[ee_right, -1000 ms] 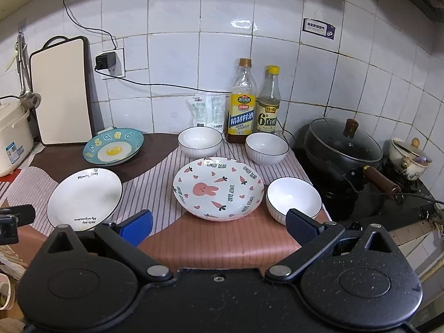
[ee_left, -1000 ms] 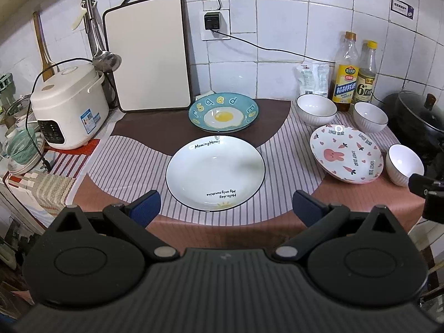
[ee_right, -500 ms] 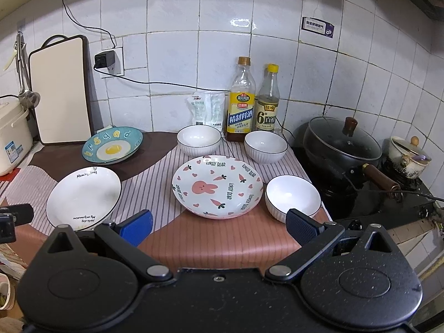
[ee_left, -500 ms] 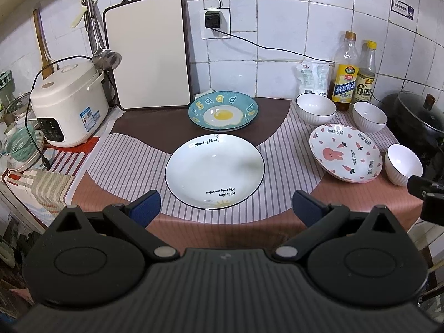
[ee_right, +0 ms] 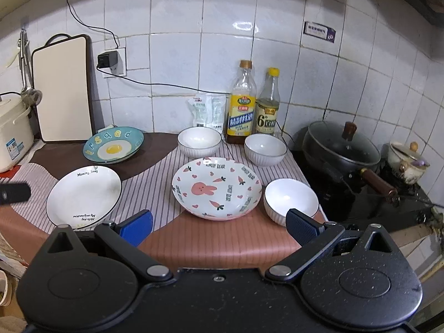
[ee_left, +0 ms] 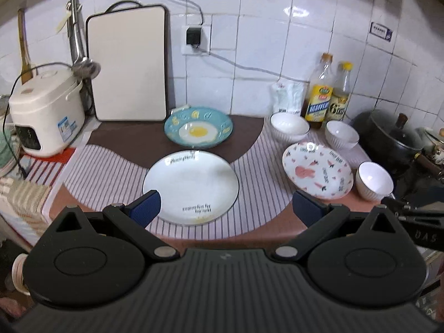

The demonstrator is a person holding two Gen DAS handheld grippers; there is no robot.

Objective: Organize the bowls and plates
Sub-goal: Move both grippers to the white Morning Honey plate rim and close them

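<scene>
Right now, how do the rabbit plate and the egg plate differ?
The rabbit plate is white with pink rabbit, carrot and heart prints; the egg plate is teal with a fried egg painted at its centre. The rabbit plate lies on the striped part of the mat among three white bowls; the egg plate lies on the brown part, nearer the wall by the cutting board. Both are round, empty and untouched by either gripper.

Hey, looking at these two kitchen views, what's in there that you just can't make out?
- Pot contents: right wrist view, hidden under its dark lid.
- Wall sticker text: too small to read.
- Pouch label: left wrist view, blurred.
- Rice cooker: right wrist view, cut off by the left edge.
</scene>
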